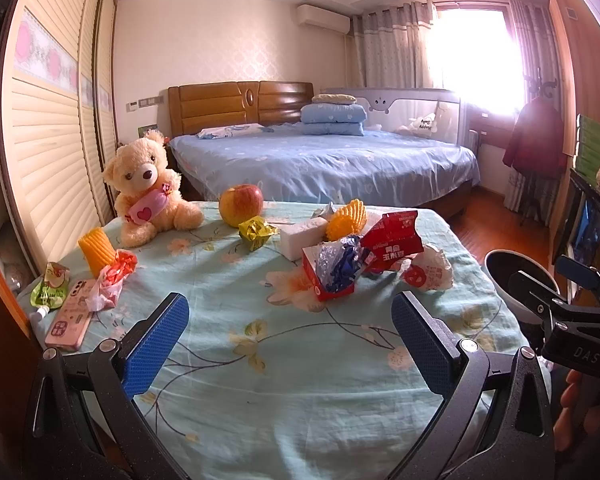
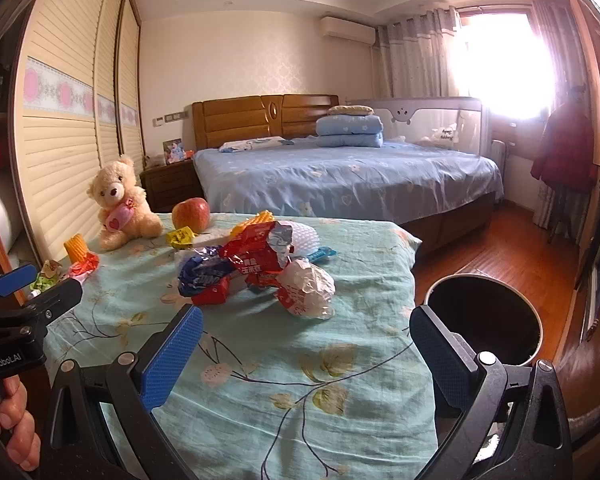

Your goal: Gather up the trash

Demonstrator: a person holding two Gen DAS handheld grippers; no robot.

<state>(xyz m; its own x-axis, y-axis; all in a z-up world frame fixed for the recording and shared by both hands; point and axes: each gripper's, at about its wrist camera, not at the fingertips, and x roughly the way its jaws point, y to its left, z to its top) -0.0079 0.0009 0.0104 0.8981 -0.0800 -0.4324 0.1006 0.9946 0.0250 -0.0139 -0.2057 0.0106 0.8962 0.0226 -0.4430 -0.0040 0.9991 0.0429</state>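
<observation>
Trash lies piled mid-table on the floral cloth [image 1: 300,360]: a red snack bag [image 1: 392,240], a blue crumpled wrapper [image 1: 338,268] in a red carton, and a white crumpled bag [image 1: 430,270]. A yellow-green wrapper [image 1: 256,232] sits by the apple, and a red-pink wrapper [image 1: 112,278] and a green pouch [image 1: 50,288] lie at the left. My left gripper [image 1: 292,340] is open and empty, short of the pile. My right gripper [image 2: 308,356] is open too, nearest the white crumpled bag [image 2: 306,286]. A dark round bin [image 2: 484,320] stands off the table's right edge.
A teddy bear [image 1: 148,188], an apple [image 1: 240,204], a pink phone [image 1: 70,320], yellow foam netting [image 1: 96,250] and a white block [image 1: 304,236] share the table. Wardrobe doors close off the left. A bed [image 1: 320,164] lies beyond, with wood floor at the right.
</observation>
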